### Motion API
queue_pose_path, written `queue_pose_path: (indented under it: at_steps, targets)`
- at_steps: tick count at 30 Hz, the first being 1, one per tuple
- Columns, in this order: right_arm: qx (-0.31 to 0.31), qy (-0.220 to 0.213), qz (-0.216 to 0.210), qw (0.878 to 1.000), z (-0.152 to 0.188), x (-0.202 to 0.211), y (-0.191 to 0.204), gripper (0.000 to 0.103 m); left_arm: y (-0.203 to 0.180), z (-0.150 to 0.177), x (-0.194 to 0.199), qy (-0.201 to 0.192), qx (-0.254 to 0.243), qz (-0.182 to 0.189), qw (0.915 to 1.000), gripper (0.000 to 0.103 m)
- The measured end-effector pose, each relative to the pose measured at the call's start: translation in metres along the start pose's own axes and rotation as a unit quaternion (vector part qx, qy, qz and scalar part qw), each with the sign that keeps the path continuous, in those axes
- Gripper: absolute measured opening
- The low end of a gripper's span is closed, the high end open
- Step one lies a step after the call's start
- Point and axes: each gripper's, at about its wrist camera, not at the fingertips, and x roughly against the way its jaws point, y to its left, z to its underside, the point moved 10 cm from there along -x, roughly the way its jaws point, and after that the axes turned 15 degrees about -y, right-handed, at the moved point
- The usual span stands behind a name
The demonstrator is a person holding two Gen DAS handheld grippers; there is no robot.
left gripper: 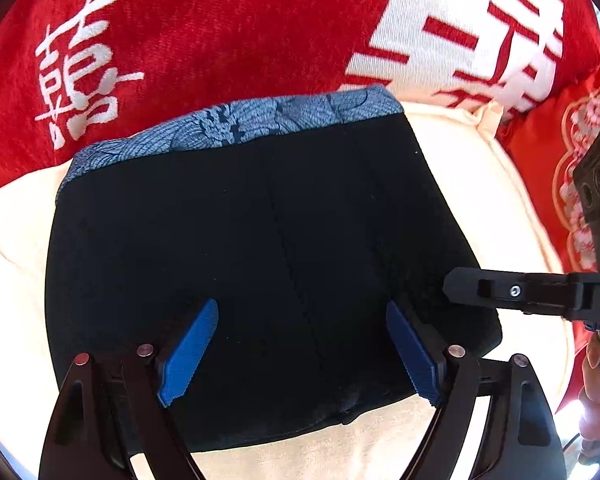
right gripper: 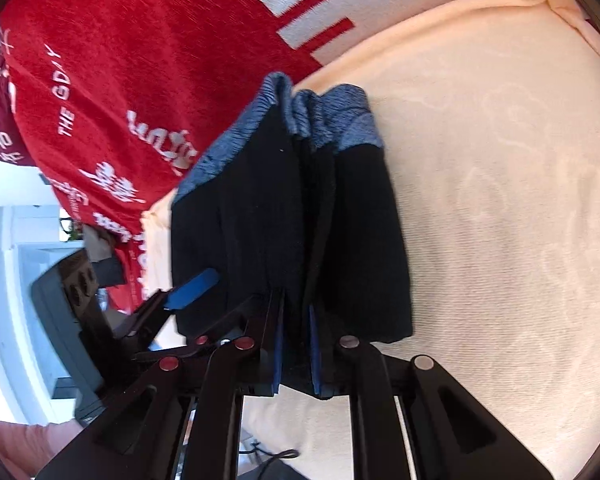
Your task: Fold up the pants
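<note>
From the left wrist, the left gripper (left gripper: 300,344) hung spread wide over the folded black pants (left gripper: 236,264) lying on the cream cushion (left gripper: 480,184) near its red-blanket edge, while from the right wrist the right gripper (right gripper: 298,344) was clenched on the pants' (right gripper: 360,240) near edge.

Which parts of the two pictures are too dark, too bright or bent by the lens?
Left wrist view: the black pants show almost no detail, the cream cushion is nearly washed out. Right wrist view: the window area at left is overexposed; the lens bends both pictures at the edges.
</note>
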Motion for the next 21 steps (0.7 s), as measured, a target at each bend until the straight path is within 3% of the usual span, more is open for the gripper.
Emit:
queue_pose_path:
  at_steps: [9,13,17,21]
  targets:
    - [0.063,0.000,0.082,0.995,0.002,0.001,0.004,0.022,0.001,0.000,-0.004,0.016,-0.010,-0.007,0.9998,0.089]
    - [0.073,-0.005,0.105,0.992,0.003,0.004,0.005,0.026,0.000,-0.001,-0.004,0.020,-0.011,-0.007,0.9997,0.089]
    - [0.076,-0.008,0.130,0.989,0.006,0.006,0.002,0.037,0.003,-0.001,0.001,0.023,-0.010,-0.007,0.9997,0.089]
    - [0.080,-0.009,0.142,0.987,0.009,0.008,0.001,0.038,0.007,0.001,0.004,0.026,-0.009,-0.007,0.9996,0.089]
